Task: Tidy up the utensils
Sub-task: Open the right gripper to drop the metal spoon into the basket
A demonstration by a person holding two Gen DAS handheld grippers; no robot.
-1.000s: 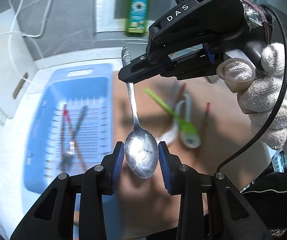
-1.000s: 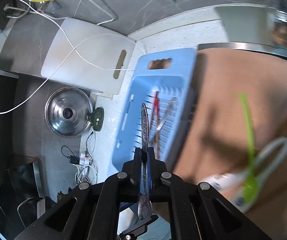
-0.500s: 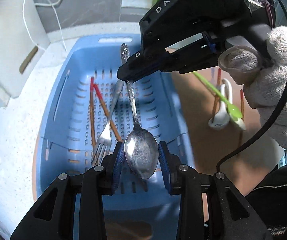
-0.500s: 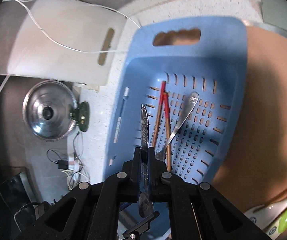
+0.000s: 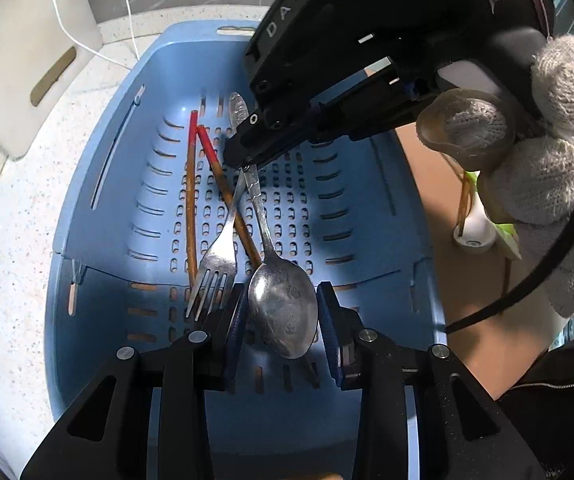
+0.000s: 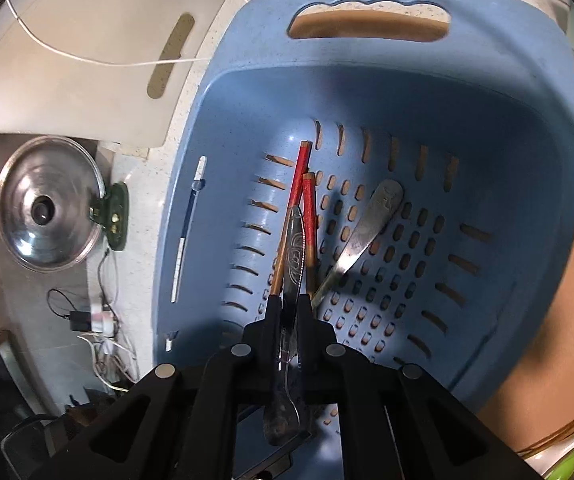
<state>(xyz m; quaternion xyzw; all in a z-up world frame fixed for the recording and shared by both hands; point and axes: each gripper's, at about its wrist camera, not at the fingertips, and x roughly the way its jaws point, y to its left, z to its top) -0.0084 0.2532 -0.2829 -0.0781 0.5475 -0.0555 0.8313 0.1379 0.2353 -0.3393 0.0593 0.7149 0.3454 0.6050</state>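
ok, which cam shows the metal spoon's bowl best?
Left wrist. The metal spoon faces the lens there, bowl whole between the open left tongs. The right wrist view gives only its handle edge-on, clamped in the right tongs, bowl dark and partly hidden.

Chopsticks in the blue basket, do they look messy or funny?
A bit. The chopsticks meet at their red tops and splay apart, and the fork lies slanted across one. Nothing looks broken or spilled.

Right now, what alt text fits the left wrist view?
Right gripper pinches a metal spoon by its handle over a blue basket; its bowl sits between the left gripper's fingers. A fork and chopsticks lie inside.
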